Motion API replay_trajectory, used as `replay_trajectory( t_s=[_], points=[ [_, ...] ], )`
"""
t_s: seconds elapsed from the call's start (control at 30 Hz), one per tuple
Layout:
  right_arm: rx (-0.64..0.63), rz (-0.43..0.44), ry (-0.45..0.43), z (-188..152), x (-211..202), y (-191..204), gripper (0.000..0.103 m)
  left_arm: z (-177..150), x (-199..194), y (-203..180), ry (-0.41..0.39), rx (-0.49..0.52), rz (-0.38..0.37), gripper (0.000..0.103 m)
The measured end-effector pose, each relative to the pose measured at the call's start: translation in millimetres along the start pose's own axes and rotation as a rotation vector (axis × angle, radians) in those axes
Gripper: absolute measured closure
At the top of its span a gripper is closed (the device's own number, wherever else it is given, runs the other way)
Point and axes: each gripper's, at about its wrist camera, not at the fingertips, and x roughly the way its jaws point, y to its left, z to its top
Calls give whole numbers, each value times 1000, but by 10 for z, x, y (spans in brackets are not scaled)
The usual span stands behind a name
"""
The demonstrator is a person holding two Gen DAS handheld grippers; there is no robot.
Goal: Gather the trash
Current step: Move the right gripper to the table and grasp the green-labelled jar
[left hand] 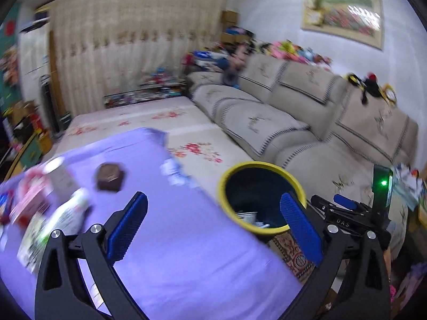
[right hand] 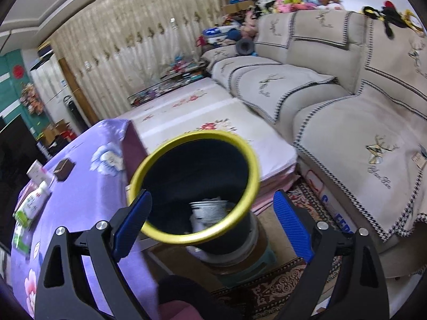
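A dark bin with a yellow rim (left hand: 293, 180) (right hand: 165, 152) stands beside the purple-clothed table (left hand: 173, 240) (right hand: 88, 200); a white cup-like piece of trash (right hand: 210, 210) lies inside it. On the table's left lie a white bottle (left hand: 70, 213) (right hand: 33, 201), a pink-and-white box (left hand: 32, 200) (right hand: 38, 172), a small brown box (left hand: 109, 177) (right hand: 64, 169) and a white crumpled scrap (left hand: 173, 172). My left gripper (left hand: 213, 221) is open and empty above the table near the bin. My right gripper (right hand: 212, 225) is open and empty just over the bin's mouth; it also shows in the left wrist view (left hand: 344, 202).
A beige sofa (left hand: 293, 112) (right hand: 333, 85) runs along the right wall, with toys piled on its back. A floral mattress (left hand: 149, 117) (right hand: 213, 122) lies beyond the table. A patterned rug (right hand: 280, 285) covers the floor under the bin. Curtains and cluttered shelves stand at the back.
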Motion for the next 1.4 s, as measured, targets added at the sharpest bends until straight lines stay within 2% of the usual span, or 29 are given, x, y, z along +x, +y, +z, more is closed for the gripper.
replay_trajectory(
  t_s=[0.17, 0.4, 0.6, 0.8, 1.0, 1.13, 1.4],
  points=[
    [-76, 73, 29, -88, 35, 461, 15, -318, -584, 598, -40, -86, 151, 5],
    [-206, 194, 79, -285, 90, 1264, 15, -824, -1275, 1340, -40, -174, 347, 5],
    [-334, 303, 117, -529, 46, 2034, 15, -1093, -1738, 1788, -80, -248, 438, 5],
    [-425, 433, 126, -831, -148, 2787, 15, -1257, -1923, 2019, -104, -278, 445, 5],
    [-469, 539, 132, -1156, -274, 3511, 15, -1293, -1948, 2024, -105, -277, 443, 5],
    [-472, 550, 169, -1315, -192, 3818, 15, -1353, -1981, 2071, -108, -293, 439, 5],
    [-503, 477, 179, -1498, -17, 4189, 15, -1459, -2020, 2197, -111, -331, 424, 5]
  ],
)
